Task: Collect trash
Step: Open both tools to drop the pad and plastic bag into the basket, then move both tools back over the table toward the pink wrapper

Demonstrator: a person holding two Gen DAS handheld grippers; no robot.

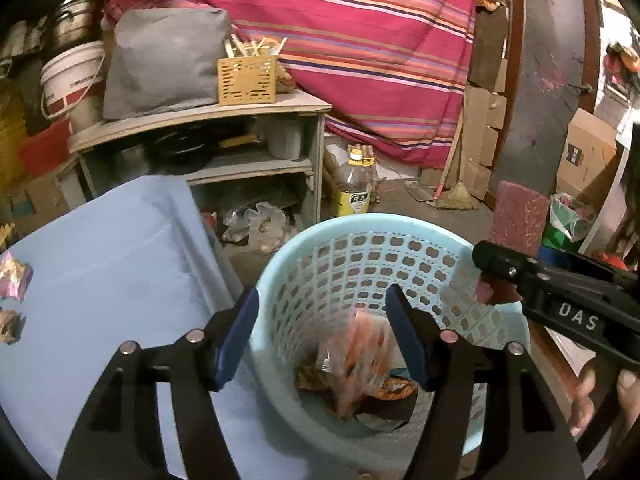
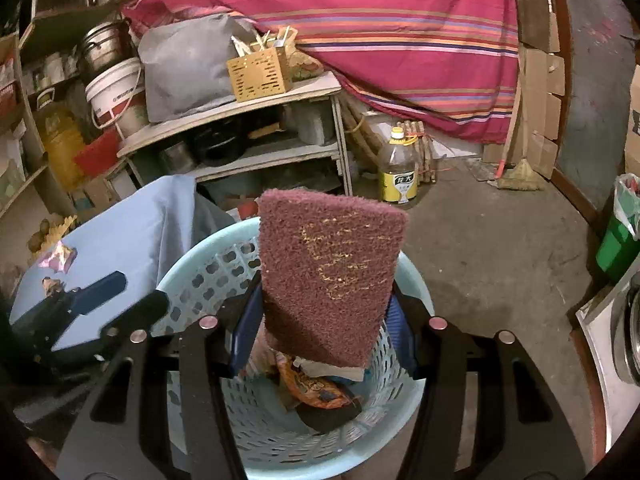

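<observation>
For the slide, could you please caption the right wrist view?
Right hand-held gripper holds a maroon scouring pad above the light-blue basket of wrappers.

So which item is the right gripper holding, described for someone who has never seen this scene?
Find the pale blue perforated basket on the floor beside the blue-covered table. Above its mouth, the right gripper clamps a scouring pad: a flat, fuzzy maroon rectangle with yellowish flecks, unlike the shiny crumpled wrappers inside the basket.

Striped cloth (image 2: pixel 380 40) far; wooden shelf (image 2: pixel 240 108) carrying grey bag (image 2: pixel 180 76), slotted box (image 2: pixel 260 72); oil bottle (image 2: pixel 398 172) on floor, right of shelf.
</observation>
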